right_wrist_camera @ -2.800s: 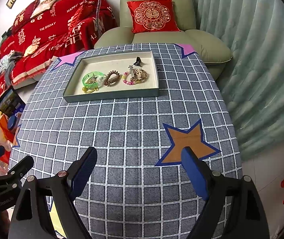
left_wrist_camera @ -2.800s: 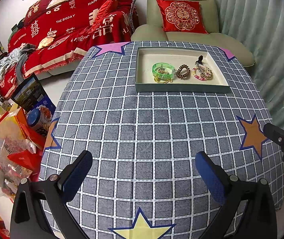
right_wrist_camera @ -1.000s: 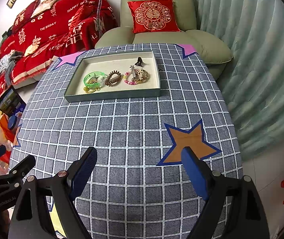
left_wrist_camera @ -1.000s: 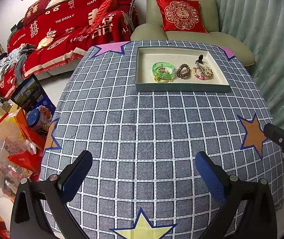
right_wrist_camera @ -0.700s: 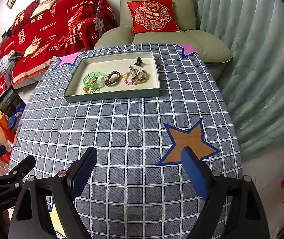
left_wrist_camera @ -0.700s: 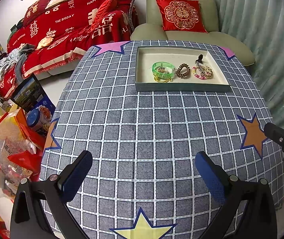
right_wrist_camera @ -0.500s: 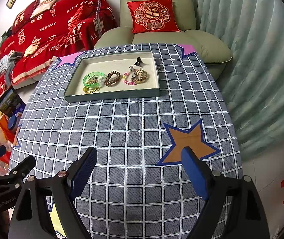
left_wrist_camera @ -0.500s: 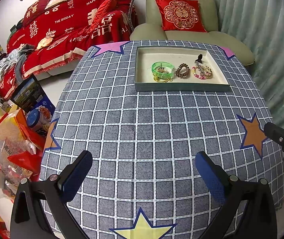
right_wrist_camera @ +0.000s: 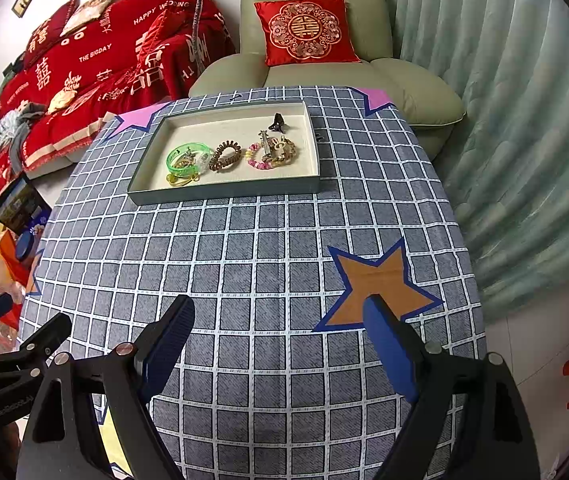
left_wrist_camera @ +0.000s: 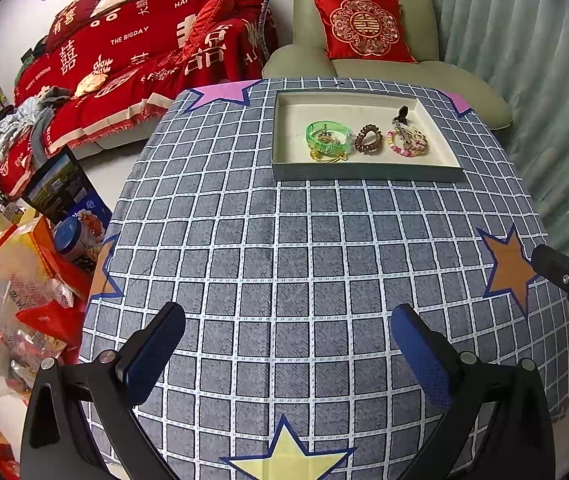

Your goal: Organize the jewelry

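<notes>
Currently, per both wrist views:
Left gripper [left_wrist_camera: 286,326]: jaws spread wide, nothing between them, hovering over the near edge of the table; also visible at the lower left of the right wrist view.
Right gripper [right_wrist_camera: 278,322]: jaws spread wide, holding nothing, over the near right part of the table beside the orange star [right_wrist_camera: 378,286].
Surface: table covered by a grey-blue tablecloth [left_wrist_camera: 324,248] with a white grid; star patches on it: orange, yellow star [left_wrist_camera: 286,458] at the near edge, pink star [left_wrist_camera: 224,92] at the far left corner.
Tray [left_wrist_camera: 364,171]: shallow rectangular, grey-green rim, cream inside, on the far half of the table, well apart from both grippers.
Jewelry: all inside the tray, in a row near its front wall. Green bangle [right_wrist_camera: 186,158] at left with a gold chain [right_wrist_camera: 182,180] touching it, brown spiral hair tie [right_wrist_camera: 225,155] in the middle, pink bead bracelet [right_wrist_camera: 258,156] at right, overlapped by a gold-coloured piece I cannot identify. Small dark clip [right_wrist_camera: 277,123] sits behind them, toward the back wall.
Room: sage-green armchair [right_wrist_camera: 324,64] with a red embroidered cushion [right_wrist_camera: 304,30] behind the table; red sofa throw [left_wrist_camera: 144,60] printed "HAPPY WEDDING" at far left; pale green curtain [right_wrist_camera: 524,120] on the right; boxes and bags [left_wrist_camera: 24,264] on the floor at left.
</notes>
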Action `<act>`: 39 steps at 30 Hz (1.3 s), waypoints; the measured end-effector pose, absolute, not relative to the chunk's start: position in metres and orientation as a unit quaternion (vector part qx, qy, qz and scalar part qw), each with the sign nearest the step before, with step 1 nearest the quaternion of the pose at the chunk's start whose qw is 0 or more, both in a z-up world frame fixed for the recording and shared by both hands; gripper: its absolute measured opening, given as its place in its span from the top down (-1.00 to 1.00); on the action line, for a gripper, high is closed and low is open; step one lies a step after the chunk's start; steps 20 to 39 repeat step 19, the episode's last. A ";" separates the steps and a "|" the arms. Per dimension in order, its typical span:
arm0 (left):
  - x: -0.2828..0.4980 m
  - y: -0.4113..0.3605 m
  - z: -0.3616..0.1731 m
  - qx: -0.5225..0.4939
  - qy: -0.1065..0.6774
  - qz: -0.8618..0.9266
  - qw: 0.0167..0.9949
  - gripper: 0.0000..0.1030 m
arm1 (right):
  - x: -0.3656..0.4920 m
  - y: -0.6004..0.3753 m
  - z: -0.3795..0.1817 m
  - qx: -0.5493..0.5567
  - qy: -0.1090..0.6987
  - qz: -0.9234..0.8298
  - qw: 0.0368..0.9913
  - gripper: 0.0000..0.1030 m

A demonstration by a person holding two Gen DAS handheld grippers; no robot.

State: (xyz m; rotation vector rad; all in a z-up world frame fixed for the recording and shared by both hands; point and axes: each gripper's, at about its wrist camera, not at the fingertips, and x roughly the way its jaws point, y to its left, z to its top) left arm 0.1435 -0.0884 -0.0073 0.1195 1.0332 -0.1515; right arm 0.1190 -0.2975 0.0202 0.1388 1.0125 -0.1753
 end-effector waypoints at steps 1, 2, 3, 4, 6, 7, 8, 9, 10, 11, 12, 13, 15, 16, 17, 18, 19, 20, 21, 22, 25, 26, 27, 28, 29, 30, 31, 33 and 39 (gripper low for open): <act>0.143 -0.088 -0.007 0.057 0.493 -0.073 0.865 -1.00 | 0.119 -0.297 0.020 0.066 0.484 -0.083 0.869 -0.71; 0.143 -0.089 -0.008 0.057 0.494 -0.072 0.865 -1.00 | 0.119 -0.297 0.020 0.066 0.484 -0.083 0.869 -0.71; 0.144 -0.089 -0.007 0.058 0.494 -0.072 0.865 -1.00 | 0.119 -0.297 0.020 0.066 0.483 -0.083 0.869 -0.71; 0.143 -0.089 -0.008 0.058 0.495 -0.073 0.864 -1.00 | 0.119 -0.297 0.020 0.066 0.484 -0.083 0.869 -0.71; 0.144 -0.088 -0.007 0.058 0.495 -0.073 0.864 -1.00 | 0.119 -0.298 0.020 0.066 0.484 -0.083 0.869 -0.71; 0.144 -0.088 -0.007 0.058 0.495 -0.073 0.864 -1.00 | 0.119 -0.297 0.020 0.066 0.484 -0.083 0.869 -0.71; 0.143 -0.087 -0.008 0.058 0.495 -0.073 0.864 -1.00 | 0.119 -0.298 0.020 0.067 0.484 -0.084 0.869 -0.71; 0.144 -0.088 -0.007 0.057 0.495 -0.073 0.864 -1.00 | 0.119 -0.297 0.020 0.067 0.484 -0.084 0.869 -0.71; 0.143 -0.087 -0.007 0.056 0.494 -0.074 0.864 -1.00 | 0.119 -0.298 0.020 0.067 0.484 -0.084 0.869 -0.71; 0.143 -0.087 -0.007 0.056 0.494 -0.075 0.864 -1.00 | 0.119 -0.298 0.020 0.067 0.484 -0.084 0.869 -0.71; 0.143 -0.087 -0.007 0.055 0.493 -0.076 0.865 -1.00 | 0.119 -0.297 0.021 0.067 0.484 -0.084 0.869 -0.71; 0.142 -0.086 -0.006 0.055 0.492 -0.077 0.866 -1.00 | 0.119 -0.297 0.020 0.067 0.484 -0.084 0.869 -0.71; 0.142 -0.087 -0.006 0.056 0.491 -0.079 0.866 -1.00 | 0.119 -0.297 0.020 0.066 0.484 -0.084 0.869 -0.71; 0.141 -0.087 -0.006 0.056 0.492 -0.080 0.865 -1.00 | 0.119 -0.297 0.020 0.066 0.484 -0.083 0.869 -0.71; 0.141 -0.087 -0.006 0.057 0.492 -0.081 0.865 -1.00 | 0.119 -0.297 0.020 0.066 0.484 -0.083 0.869 -0.71; 0.142 -0.088 -0.006 0.058 0.492 -0.081 0.865 -1.00 | 0.119 -0.298 0.020 0.066 0.484 -0.083 0.869 -0.71; 0.142 -0.089 -0.006 0.059 0.493 -0.081 0.864 -1.00 | 0.119 -0.298 0.020 0.066 0.484 -0.083 0.869 -0.71; 0.142 -0.089 -0.006 0.059 0.493 -0.081 0.864 -1.00 | 0.119 -0.298 0.020 0.066 0.484 -0.083 0.869 -0.71; 0.142 -0.089 -0.006 0.059 0.493 -0.081 0.864 -1.00 | 0.119 -0.298 0.020 0.066 0.484 -0.083 0.869 -0.71; 0.142 -0.089 -0.006 0.059 0.493 -0.081 0.864 -1.00 | 0.119 -0.298 0.020 0.066 0.484 -0.083 0.869 -0.71; 0.142 -0.089 -0.006 0.059 0.493 -0.081 0.864 -1.00 | 0.119 -0.298 0.020 0.066 0.484 -0.083 0.869 -0.71; 0.142 -0.089 -0.006 0.059 0.493 -0.081 0.864 -1.00 | 0.119 -0.298 0.020 0.066 0.484 -0.083 0.869 -0.71; 0.142 -0.089 -0.006 0.059 0.493 -0.081 0.864 -1.00 | 0.119 -0.298 0.020 0.066 0.484 -0.083 0.869 -0.71; 0.142 -0.089 -0.006 0.059 0.493 -0.081 0.864 -1.00 | 0.119 -0.298 0.020 0.066 0.484 -0.083 0.869 -0.71; 0.142 -0.089 -0.006 0.059 0.493 -0.081 0.864 -1.00 | 0.119 -0.298 0.020 0.066 0.484 -0.083 0.869 -0.71; 0.142 -0.089 -0.006 0.059 0.493 -0.081 0.864 -1.00 | 0.119 -0.298 0.020 0.066 0.484 -0.083 0.869 -0.71; 0.142 -0.089 -0.006 0.059 0.493 -0.081 0.864 -1.00 | 0.119 -0.298 0.020 0.066 0.484 -0.083 0.869 -0.71; 0.142 -0.089 -0.006 0.059 0.493 -0.081 0.864 -1.00 | 0.119 -0.298 0.020 0.066 0.484 -0.083 0.869 -0.71; 0.142 -0.089 -0.006 0.059 0.493 -0.081 0.864 -1.00 | 0.119 -0.298 0.020 0.066 0.484 -0.083 0.869 -0.71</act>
